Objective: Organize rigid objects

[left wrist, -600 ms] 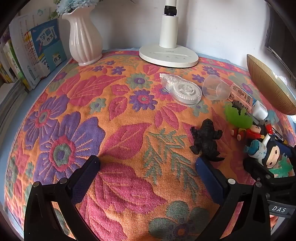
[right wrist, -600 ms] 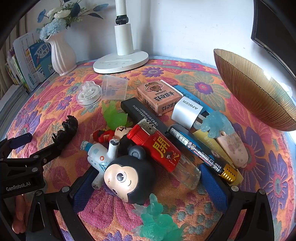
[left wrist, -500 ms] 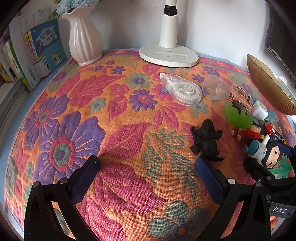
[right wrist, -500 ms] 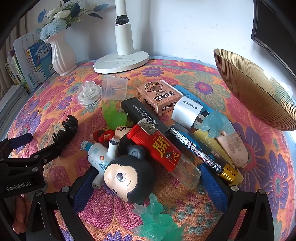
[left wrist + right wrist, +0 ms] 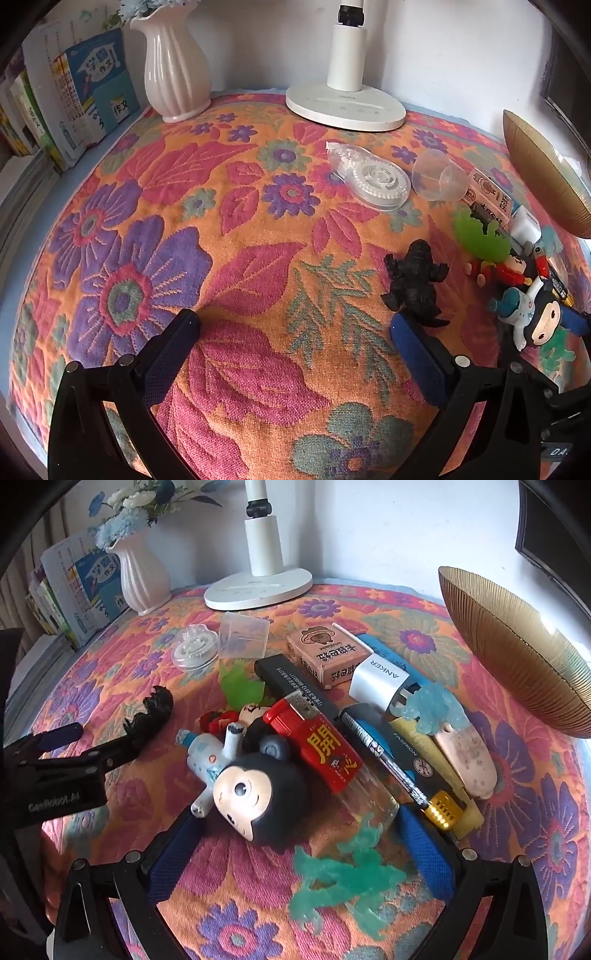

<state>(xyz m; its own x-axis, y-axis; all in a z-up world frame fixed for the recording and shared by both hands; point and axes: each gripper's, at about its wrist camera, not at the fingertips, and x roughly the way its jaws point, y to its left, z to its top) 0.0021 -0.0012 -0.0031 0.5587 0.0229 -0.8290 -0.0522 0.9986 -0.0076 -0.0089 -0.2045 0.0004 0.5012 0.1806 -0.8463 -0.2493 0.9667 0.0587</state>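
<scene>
Two grippers are hanging over a flowered cloth [image 5: 258, 229], both with jaws spread wide and gripping nothing. The left gripper [image 5: 295, 332] is pointing down at bare cloth; one black dinosaur [image 5: 415, 280] is standing just beyond its right fingertip, very close, though contact cannot be told. Farther out from those jaws one clear tape dispenser [image 5: 373, 181] and one clear cup [image 5: 437, 181] are lying side by side.

The right gripper [image 5: 299, 827] is hovering over the pile. Between its fingers one black-haired doll head [image 5: 258, 794] is lying, and one teal figure [image 5: 343, 878] is sprawling nearer the camera. Just past the doll, one red-capped tube [image 5: 325, 753] is lying at a slant, with one white-and-blue figure [image 5: 210, 753] to its left and one small red figure [image 5: 225, 720] behind that. By the right fingertip one pen [image 5: 388, 757] with a gold cap is ending. Beyond it one yellow case [image 5: 432, 757], one pink case [image 5: 465, 753] and one pale blue figure [image 5: 432, 709] are sitting together. Farther out are lying one black bar [image 5: 291, 679], one green figure [image 5: 240, 686], one white charger [image 5: 380, 679] and one brown box [image 5: 325, 653]. Well to the right one gold bowl [image 5: 517, 653] is standing tilted. At the back one lamp base [image 5: 258, 587], one vase [image 5: 142, 576] and a row of books [image 5: 74, 602], too crowded to count, are lining the wall.
</scene>
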